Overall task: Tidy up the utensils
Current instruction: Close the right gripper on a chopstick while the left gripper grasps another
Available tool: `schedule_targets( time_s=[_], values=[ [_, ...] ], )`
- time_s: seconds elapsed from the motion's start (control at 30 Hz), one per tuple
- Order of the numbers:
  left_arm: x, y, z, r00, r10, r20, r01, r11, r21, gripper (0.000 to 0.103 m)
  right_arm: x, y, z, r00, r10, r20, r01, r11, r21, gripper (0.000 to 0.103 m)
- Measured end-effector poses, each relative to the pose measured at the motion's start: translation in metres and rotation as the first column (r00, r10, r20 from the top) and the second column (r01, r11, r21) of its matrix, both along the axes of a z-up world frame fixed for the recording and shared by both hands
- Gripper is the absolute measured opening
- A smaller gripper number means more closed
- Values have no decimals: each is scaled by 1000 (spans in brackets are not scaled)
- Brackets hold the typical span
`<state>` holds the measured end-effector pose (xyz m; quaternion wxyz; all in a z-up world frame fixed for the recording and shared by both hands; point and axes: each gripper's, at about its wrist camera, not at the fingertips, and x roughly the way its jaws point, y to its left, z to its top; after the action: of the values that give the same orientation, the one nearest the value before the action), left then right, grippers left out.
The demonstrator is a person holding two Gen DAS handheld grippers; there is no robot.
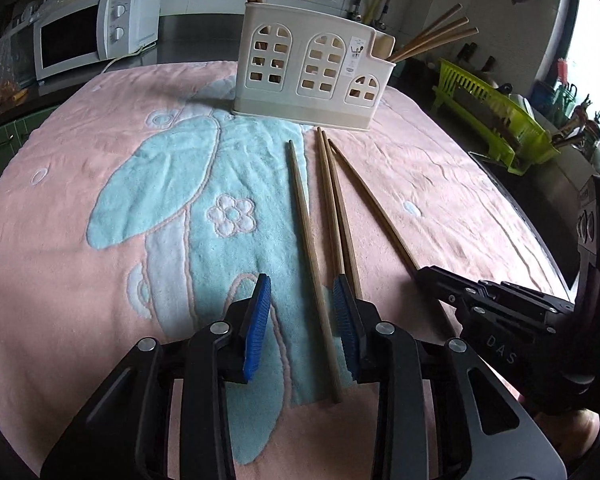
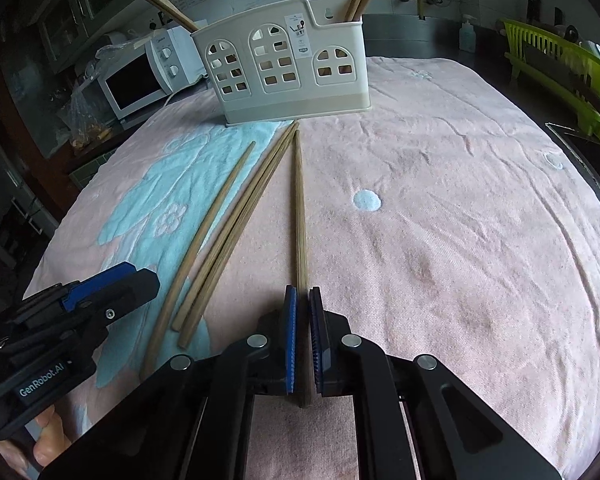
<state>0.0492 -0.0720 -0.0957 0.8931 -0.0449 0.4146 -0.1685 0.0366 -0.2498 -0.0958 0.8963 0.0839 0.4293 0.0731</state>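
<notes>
Four chopsticks lie loose on the pink towel (image 2: 460,220), all pointing roughly toward the cream holder (image 2: 284,68) at the far side, which suits a straight lift and drop. That holder already has chopsticks standing in its two end compartments, so the sorting looks partly done. The right gripper (image 2: 303,334) has its blue pads drawn in close around the thick end of the rightmost chopstick (image 2: 299,216); it looks clamped, and gripping at the end leaves the long shaft free to be tipped into a slot. The stick appears to rest on the cloth, not yet raised. The left gripper (image 1: 302,320) hangs with its fingers spread wide on either side of the leftmost chopstick (image 1: 310,260), holding nothing, seemingly lined up to take that one next. The middle pair (image 1: 336,216) lies side by side, touching, between the two. From the left view the right gripper sits low at the towel's near edge.
</notes>
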Motion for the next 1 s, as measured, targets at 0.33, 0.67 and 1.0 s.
schedule_targets(
  time_s=[0.33, 0.67, 1.0],
  values=[
    [3, -10, -10, 1000, -19, -20, 20, 999, 41, 20, 0, -1, -1, 1000, 4, 0, -4, 1000, 12, 7],
    [8, -2, -10, 1000, -4, -12, 5, 995, 99, 13, -1, -1, 0, 1000, 7, -4, -7, 1000, 12, 7],
    [3, -4, -11, 1000, -26, -10, 27, 996, 83, 13, -3, 4, -1, 1000, 22, 4, -22, 999, -36, 7]
  ],
)
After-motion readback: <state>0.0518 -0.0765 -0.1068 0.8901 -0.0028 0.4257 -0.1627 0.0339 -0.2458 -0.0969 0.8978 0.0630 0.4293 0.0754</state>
